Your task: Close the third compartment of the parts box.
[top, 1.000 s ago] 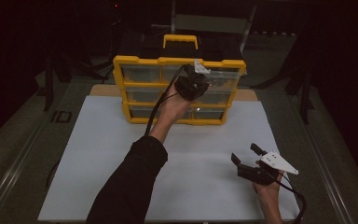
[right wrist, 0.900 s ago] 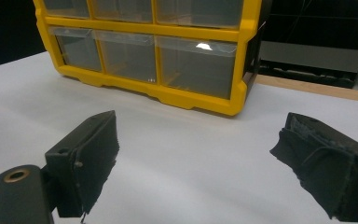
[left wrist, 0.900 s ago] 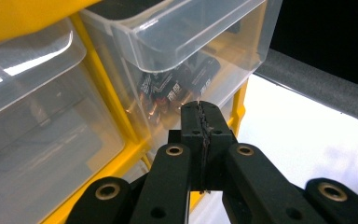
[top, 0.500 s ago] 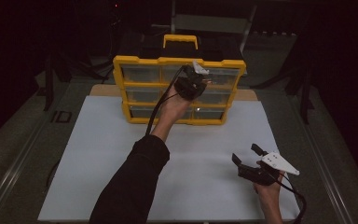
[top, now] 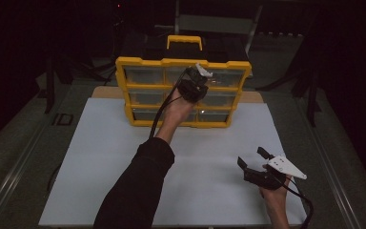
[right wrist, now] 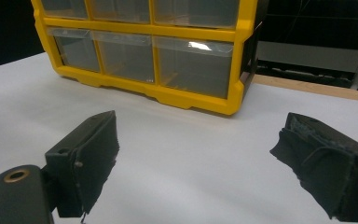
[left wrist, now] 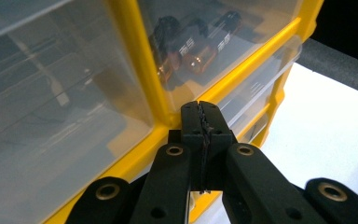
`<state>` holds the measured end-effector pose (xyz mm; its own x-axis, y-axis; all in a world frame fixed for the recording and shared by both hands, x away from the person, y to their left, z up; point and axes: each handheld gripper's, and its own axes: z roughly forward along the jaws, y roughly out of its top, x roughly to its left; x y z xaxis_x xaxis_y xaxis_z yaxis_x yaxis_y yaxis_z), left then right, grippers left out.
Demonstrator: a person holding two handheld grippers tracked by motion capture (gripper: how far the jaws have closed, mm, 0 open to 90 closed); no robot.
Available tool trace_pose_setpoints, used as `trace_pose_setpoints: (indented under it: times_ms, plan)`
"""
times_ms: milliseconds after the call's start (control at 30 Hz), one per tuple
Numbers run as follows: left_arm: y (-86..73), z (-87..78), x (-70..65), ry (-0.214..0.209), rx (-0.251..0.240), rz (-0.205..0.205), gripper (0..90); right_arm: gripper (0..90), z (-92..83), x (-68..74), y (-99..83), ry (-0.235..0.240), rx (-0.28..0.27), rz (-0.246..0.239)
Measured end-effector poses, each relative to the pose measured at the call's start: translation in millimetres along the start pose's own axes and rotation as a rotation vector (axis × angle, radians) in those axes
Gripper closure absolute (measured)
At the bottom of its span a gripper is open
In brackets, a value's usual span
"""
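Upright yellow drawer cabinet with clear drawers at the white mat's far edge

The room is dark all around, and the far edges of the high view go nearly black. Light falls from above onto the white table top, which looks pale and a bit grey. The yellow drawer box stands out brightly. Its clear drawer fronts shine, with a small white glare spot on one. Up close in the left gripper view, the plastic shows blurry reflections. The close black jaws look soft and fuzzy.
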<state>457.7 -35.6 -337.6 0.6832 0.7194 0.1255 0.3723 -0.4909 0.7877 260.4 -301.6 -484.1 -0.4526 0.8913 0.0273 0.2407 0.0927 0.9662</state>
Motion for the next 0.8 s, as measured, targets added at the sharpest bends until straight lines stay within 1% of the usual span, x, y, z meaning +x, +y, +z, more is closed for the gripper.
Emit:
trace_pose_setpoints:
  times_ms: [267, 400, 533, 600, 800]
  plan:
    - [-0.1, -0.6, -0.3, 0.001, 0.005, -0.002, 90.0, 11.3, 0.2, 0.4, -0.1, 0.001, 0.001, -0.003]
    - [-2.2, -4.1, -0.9, -0.011, 0.001, 0.013, 90.0, 11.3, 0.4, 0.4, -0.2, 0.002, 0.002, -0.004]
    - [-4.3, -9.8, -1.4, -0.027, 0.003, 0.044, 89.0, 11.3, 0.7, 1.0, -0.3, 0.004, 0.004, -0.012]
    - [-5.5, -14.1, -2.3, -0.034, 0.015, 0.079, 88.1, 11.2, 0.8, 1.3, -0.4, 0.003, 0.006, -0.013]
    - [-10.0, -28.0, -7.3, -0.078, 0.013, 0.167, 83.7, 11.3, 1.2, 2.4, -0.4, 0.007, 0.011, -0.014]
